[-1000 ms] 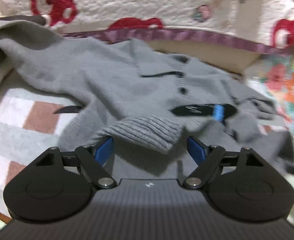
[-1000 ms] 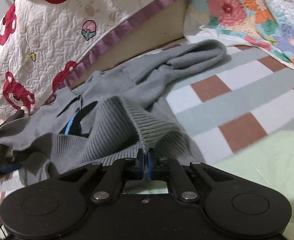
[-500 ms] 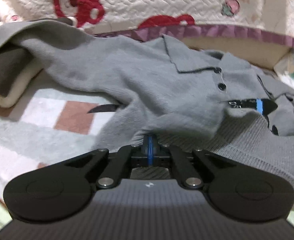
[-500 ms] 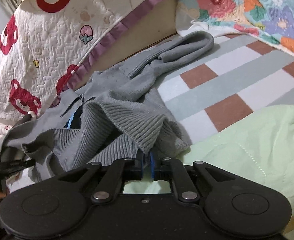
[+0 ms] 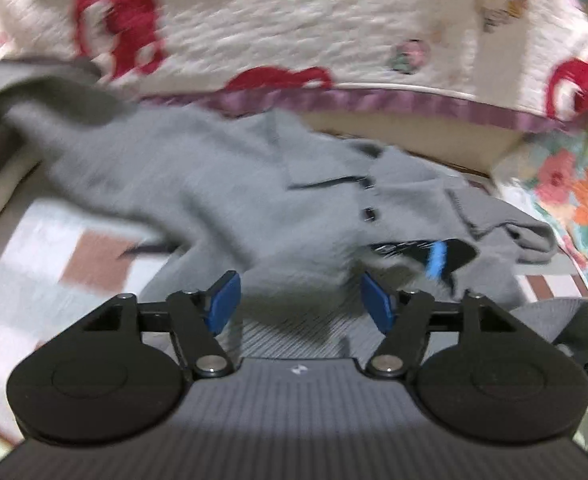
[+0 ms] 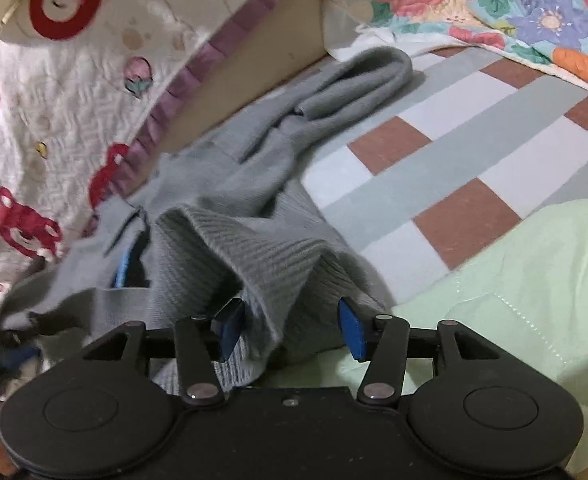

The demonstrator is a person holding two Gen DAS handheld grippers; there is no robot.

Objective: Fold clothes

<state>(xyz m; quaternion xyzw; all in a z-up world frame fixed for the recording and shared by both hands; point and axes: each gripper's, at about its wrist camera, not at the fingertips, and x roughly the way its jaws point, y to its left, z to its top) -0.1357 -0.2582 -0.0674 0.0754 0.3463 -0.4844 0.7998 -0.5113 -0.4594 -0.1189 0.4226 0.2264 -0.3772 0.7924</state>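
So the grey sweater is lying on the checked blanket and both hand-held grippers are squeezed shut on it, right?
Not quite. The grey sweater does lie on the checked blanket, but neither gripper is shut. The right wrist view shows the right hand-held gripper with its blue pads apart around the ribbed hem, and the left wrist view shows the left hand-held gripper open too.

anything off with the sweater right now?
Yes. The grey sweater is bunched, not flat: its ribbed hem is flipped up over the body, and one sleeve lies doubled over near the floral quilt. Both tongs, left and right, are open.
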